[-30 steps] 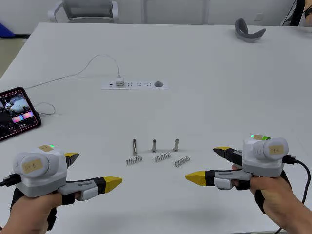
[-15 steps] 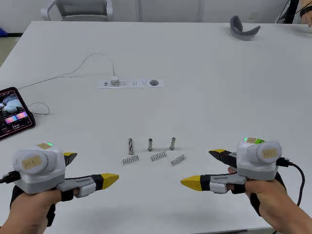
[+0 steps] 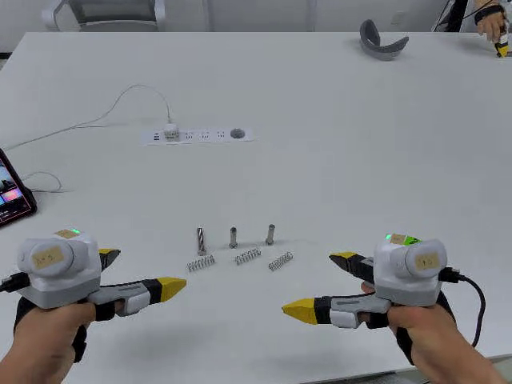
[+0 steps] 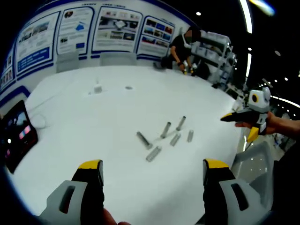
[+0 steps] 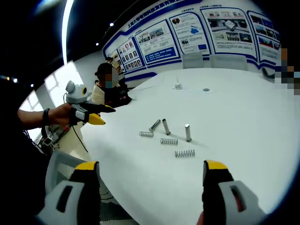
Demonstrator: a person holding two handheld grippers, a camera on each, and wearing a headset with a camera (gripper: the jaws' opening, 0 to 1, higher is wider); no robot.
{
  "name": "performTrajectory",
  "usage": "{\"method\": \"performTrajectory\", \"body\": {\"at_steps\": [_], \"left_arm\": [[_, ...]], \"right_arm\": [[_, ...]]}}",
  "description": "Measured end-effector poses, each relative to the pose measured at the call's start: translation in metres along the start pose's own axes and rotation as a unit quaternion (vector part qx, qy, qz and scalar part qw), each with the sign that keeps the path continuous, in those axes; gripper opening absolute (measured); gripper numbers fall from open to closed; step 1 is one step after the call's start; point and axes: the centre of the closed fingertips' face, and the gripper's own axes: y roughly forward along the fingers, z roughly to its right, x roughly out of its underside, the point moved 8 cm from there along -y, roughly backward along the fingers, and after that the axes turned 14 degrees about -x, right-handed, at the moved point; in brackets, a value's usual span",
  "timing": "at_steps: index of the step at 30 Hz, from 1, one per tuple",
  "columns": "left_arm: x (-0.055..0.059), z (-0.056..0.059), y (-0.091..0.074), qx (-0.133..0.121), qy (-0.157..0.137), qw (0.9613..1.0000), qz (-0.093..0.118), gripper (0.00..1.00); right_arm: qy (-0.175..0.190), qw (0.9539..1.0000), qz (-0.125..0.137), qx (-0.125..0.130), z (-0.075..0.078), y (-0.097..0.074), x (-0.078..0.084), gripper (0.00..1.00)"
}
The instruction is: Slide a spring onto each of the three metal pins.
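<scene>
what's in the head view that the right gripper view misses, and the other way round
Head view: the tablet at far left and a grey curved band at the far side. Right gripper view: wall posters and a person in dark clothes. Both: the three pins, the three springs lying loose by them, and the open left gripper.

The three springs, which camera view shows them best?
The right gripper view: the three springs lie apart, coils clear, near the pins. The head view shows them small; the left gripper view blurs them into plain cylinders.
</scene>
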Motion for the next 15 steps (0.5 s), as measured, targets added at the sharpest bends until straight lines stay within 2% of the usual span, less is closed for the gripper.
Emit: {"method": "performTrajectory", "body": {"at_steps": [15], "left_arm": [[-0.007,0.004,0.029,0.013,0.013,0.9997,-0.018,0.85]], "right_arm": [[0.012,0.9998,-0.010,0.009,-0.002,0.002,0.007,0.92]]}}
